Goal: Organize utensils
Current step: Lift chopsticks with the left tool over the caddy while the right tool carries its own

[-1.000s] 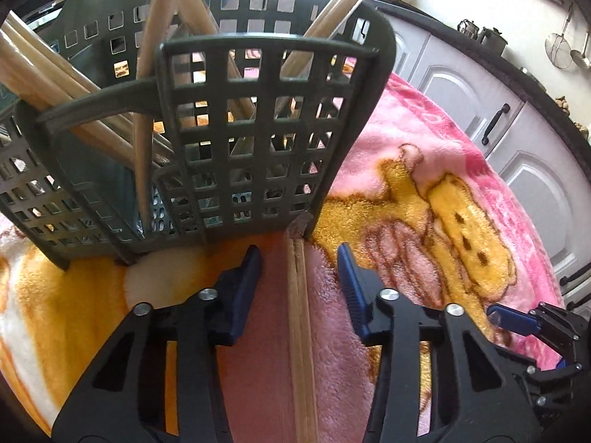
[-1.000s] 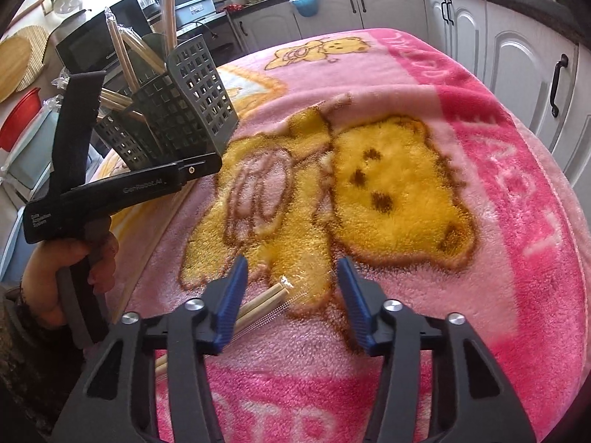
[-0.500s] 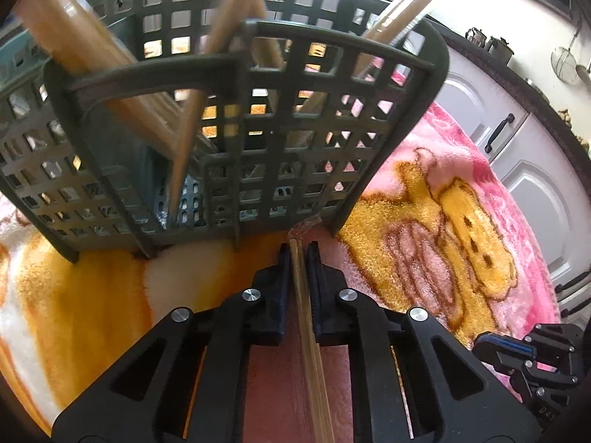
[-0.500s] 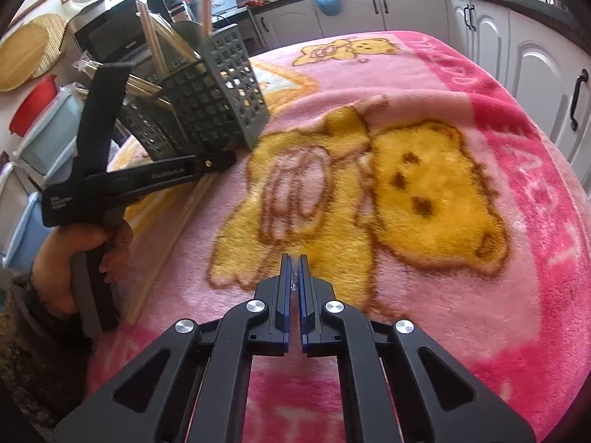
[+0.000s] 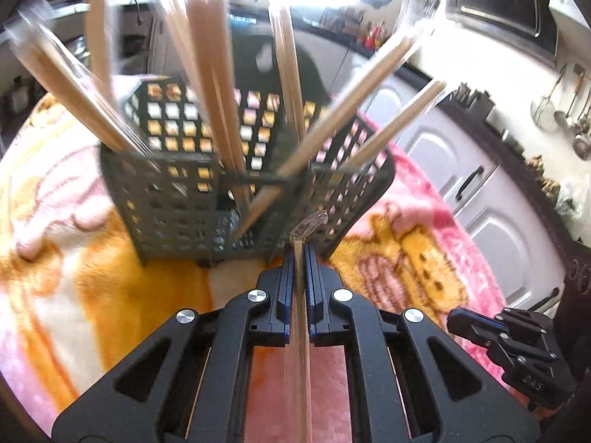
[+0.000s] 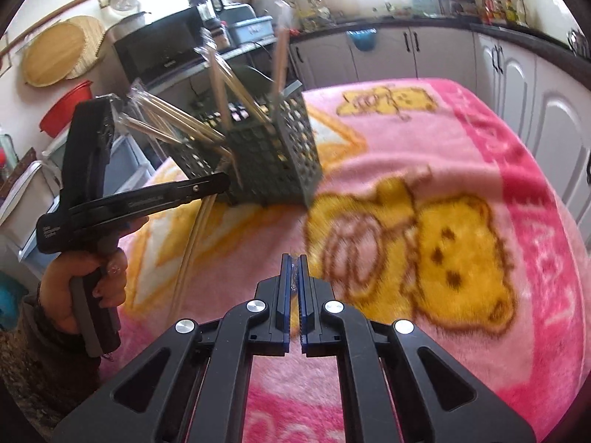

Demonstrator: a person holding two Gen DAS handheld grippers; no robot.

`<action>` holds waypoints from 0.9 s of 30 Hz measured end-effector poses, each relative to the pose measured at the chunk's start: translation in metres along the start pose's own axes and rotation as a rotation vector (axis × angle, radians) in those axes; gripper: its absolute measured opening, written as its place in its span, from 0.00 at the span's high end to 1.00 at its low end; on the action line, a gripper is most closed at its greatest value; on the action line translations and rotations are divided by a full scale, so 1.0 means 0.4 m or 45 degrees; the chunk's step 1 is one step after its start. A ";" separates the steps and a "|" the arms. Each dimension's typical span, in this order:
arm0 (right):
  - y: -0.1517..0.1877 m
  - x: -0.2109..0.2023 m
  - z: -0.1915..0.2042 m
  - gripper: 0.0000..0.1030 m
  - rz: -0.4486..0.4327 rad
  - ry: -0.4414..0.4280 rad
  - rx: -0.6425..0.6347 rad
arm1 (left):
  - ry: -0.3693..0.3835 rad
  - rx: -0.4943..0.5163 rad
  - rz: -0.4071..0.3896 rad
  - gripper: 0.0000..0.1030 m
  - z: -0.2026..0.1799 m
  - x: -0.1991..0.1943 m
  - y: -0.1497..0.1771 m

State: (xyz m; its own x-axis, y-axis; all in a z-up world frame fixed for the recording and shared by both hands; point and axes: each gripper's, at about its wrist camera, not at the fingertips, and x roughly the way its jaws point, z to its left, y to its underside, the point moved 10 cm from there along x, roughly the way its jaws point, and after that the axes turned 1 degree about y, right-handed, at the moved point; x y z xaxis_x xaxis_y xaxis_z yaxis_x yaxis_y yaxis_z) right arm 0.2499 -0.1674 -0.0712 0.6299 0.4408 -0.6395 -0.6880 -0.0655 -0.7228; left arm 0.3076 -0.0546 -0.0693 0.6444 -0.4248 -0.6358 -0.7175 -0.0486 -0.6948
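Blocking left claw, basket, blanket

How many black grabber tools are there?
2. The left gripper, in front of the grey basket, is shut on wrapped chopsticks. The right gripper, over the pink blanket, is shut on what looks like clear wrapper. None seems hidden.

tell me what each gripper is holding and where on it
Left gripper is shut on a wrapped pair of chopsticks, near its wrapper-tipped end. Right gripper is shut on its other end, where only clear wrapper shows.
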 end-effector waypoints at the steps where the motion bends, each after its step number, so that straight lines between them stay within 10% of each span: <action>1: -0.009 -0.004 0.008 0.97 -0.009 -0.005 -0.010 | 0.006 -0.002 -0.020 0.97 0.002 -0.018 -0.008; 27: -0.226 -0.147 0.196 0.97 -0.309 -0.080 -0.262 | 0.044 0.009 -0.389 0.97 -0.063 -0.329 -0.153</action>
State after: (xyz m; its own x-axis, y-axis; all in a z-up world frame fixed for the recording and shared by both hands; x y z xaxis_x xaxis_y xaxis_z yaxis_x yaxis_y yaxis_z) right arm 0.2467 -0.1172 0.0523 0.7387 0.5196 -0.4294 -0.4293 -0.1285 -0.8940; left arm 0.2600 -0.0185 0.0655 0.8208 -0.4217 -0.3853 -0.4898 -0.1725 -0.8546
